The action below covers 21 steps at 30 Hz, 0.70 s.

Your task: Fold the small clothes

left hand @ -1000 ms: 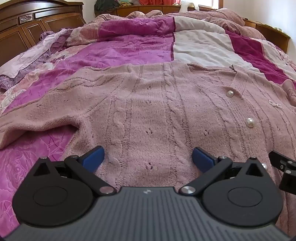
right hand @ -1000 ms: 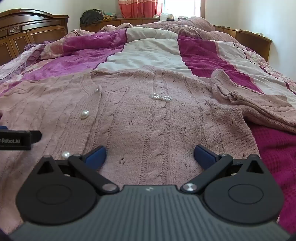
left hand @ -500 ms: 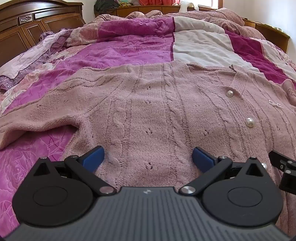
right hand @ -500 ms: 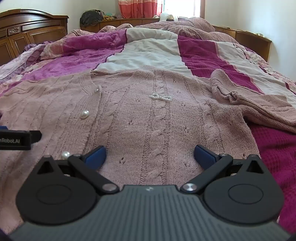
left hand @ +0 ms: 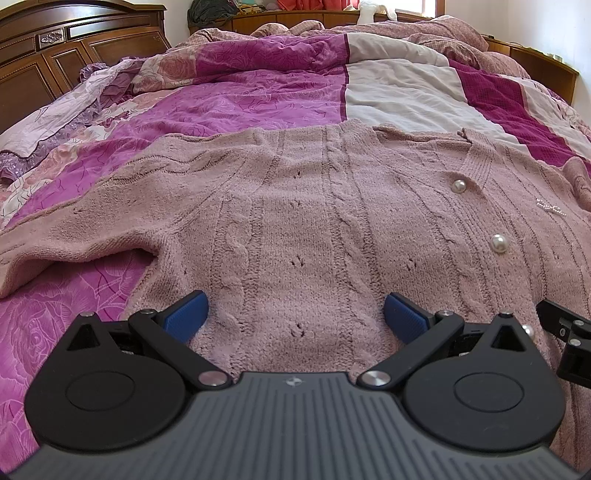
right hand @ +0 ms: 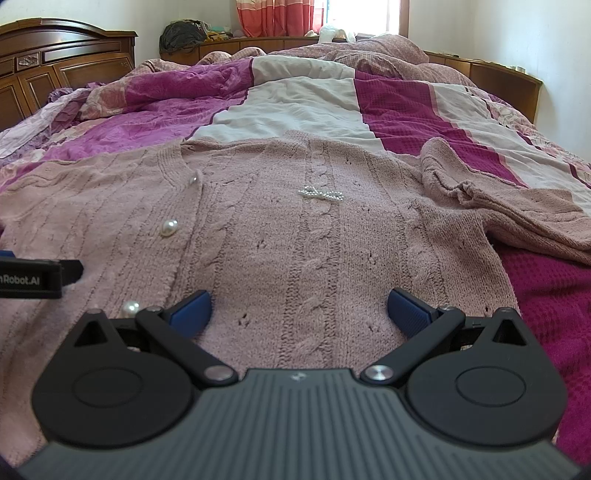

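A: Where is the garment?

B: Pink cable-knit cardigan (left hand: 295,221), spread flat, front side up, on a bed (left hand: 258,96) with a patchwork quilt of purple, white and dark red. Hem end nearest both cameras, neck end far.

A: Sleeves?

B: One sleeve (left hand: 74,236) runs out toward the left edge of the left wrist view, lying on the purple quilt. The other sleeve (right hand: 491,199) lies off to the right in the right wrist view, bunched and wrinkled near the shoulder, resting on the dark red stripe.

A: Fastenings?

B: Pearl buttons (left hand: 498,243) down the front band, seen from both sides. A small bead bow (right hand: 320,194) sits on the chest panel.

A: Left gripper?

B: Left gripper (left hand: 295,317) low over the hem area, left half of the garment. Blue fingers (left hand: 186,314) spread wide, nothing between them but knit below. Cannot tell whether the tips touch the fabric.

A: Right gripper?

B: Right gripper (right hand: 297,314) likewise low over the hem, right half. Its fingers (right hand: 408,314) are wide apart, holding nothing. The two tools sit side by side; part of each shows at the edge of the other's view.

A: Background?

B: Dark wooden headboard (right hand: 62,55) far left, red curtains (right hand: 271,16) by a bright window.
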Each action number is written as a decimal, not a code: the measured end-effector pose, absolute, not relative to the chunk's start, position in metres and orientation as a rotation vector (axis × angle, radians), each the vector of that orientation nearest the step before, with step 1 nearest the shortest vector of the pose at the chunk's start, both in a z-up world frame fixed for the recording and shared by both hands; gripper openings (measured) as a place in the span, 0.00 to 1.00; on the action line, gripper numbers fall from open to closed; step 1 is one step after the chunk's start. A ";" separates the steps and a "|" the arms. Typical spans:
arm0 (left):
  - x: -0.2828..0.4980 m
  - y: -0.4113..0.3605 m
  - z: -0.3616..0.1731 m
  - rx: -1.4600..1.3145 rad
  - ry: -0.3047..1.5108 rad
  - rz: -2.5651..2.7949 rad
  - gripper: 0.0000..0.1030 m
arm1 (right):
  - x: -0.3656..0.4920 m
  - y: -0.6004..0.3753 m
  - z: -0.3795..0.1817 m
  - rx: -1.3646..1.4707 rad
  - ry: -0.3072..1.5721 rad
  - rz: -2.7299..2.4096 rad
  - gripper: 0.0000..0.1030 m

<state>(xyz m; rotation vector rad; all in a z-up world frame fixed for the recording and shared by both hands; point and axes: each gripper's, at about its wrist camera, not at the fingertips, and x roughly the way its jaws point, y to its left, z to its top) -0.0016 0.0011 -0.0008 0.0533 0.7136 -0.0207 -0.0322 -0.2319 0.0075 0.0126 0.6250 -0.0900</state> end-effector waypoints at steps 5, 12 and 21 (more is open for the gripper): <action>-0.002 0.000 -0.001 0.054 0.715 -0.020 1.00 | -0.032 -0.232 0.007 0.013 0.625 -0.090 1.00; -0.001 0.000 -0.001 0.055 0.716 -0.020 1.00 | -0.032 -0.232 0.007 0.013 0.624 -0.090 1.00; -0.001 0.001 -0.004 0.052 0.723 -0.022 1.00 | -0.032 -0.232 0.007 0.013 0.624 -0.090 1.00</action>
